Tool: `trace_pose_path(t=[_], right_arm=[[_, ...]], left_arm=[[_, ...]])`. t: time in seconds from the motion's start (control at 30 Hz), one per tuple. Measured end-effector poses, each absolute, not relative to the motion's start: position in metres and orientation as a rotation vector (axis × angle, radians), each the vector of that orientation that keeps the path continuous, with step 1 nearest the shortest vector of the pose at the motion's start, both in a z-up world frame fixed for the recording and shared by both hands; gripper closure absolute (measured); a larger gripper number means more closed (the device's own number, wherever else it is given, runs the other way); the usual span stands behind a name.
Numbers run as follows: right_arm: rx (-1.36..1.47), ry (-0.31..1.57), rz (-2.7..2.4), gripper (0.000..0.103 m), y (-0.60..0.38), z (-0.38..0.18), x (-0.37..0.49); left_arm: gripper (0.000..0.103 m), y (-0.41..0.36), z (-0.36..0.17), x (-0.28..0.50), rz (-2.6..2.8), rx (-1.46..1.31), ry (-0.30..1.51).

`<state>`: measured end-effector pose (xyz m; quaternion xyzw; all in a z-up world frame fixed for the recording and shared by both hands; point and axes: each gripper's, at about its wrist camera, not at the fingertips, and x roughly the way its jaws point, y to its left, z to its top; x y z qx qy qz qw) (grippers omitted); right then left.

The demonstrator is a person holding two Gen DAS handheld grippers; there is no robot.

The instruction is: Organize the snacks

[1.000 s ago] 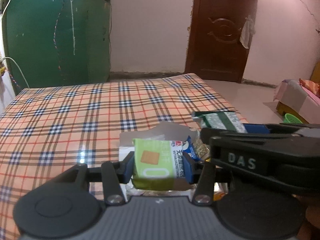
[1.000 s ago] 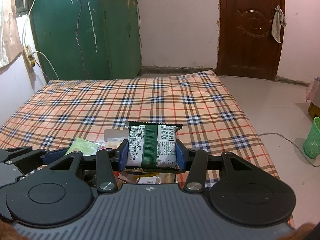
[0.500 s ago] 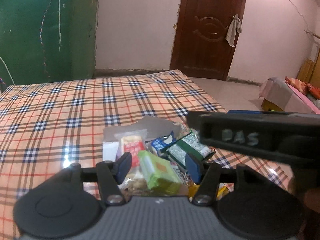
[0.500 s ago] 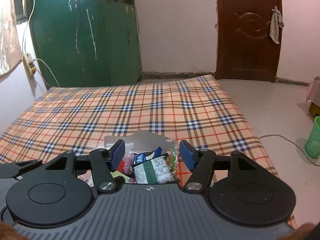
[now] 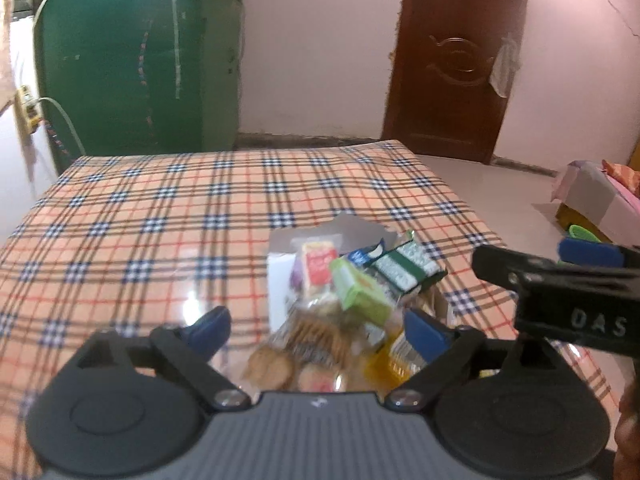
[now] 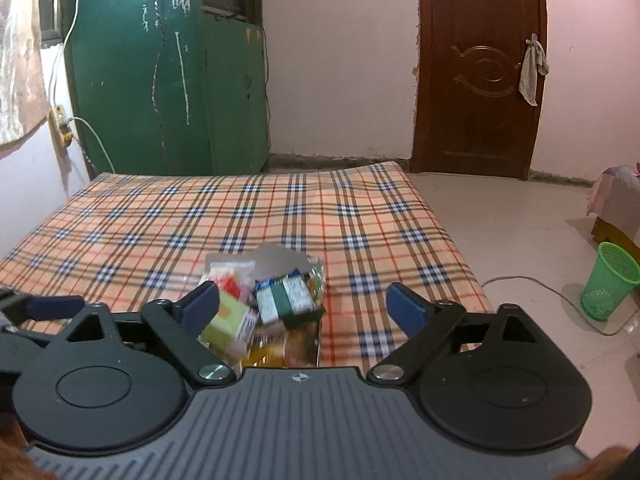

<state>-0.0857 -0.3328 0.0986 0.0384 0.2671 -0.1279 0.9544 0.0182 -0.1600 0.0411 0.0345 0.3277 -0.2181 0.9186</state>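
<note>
A small box [image 5: 280, 280] full of snack packets stands on the plaid table. On top lie a light green cracker pack [image 5: 360, 292], also seen in the right wrist view [image 6: 228, 320], and a dark green and white pack [image 5: 404, 266], also in the right wrist view [image 6: 288, 300]. A red and white packet [image 5: 318, 266] and cookies [image 5: 308, 340] lie among them. My left gripper [image 5: 316, 330] is open and empty just above the box. My right gripper [image 6: 304, 308] is open and empty above it too; its side shows in the left wrist view [image 5: 560, 288].
The plaid cloth [image 6: 160, 224] covers the table around the box. A green cabinet [image 6: 160, 72] and a brown door [image 6: 476, 64] stand behind. A green cup [image 6: 608, 280] and a cable sit on the floor at right.
Both grippers let go of their packs, which dropped onto the snack pile in the box. Both sets of jaws opened wide and both grippers pulled back and up.
</note>
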Motion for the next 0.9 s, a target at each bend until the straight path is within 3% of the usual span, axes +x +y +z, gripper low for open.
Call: trace_pose_path(t=[0.13,0.9], right_arm=[[0.087,0.554,-0.254,0.000,-0.326,0.096,-0.109],[0.057,0.612,-0.259,0.000,-0.297,0.070,-0.184]], left_arm=[[0.002,-0.149,0.041,0.000,-0.380,0.086,0.689],[0.002,-0.124,0.028,-0.058,-0.251,0.105,0.734]])
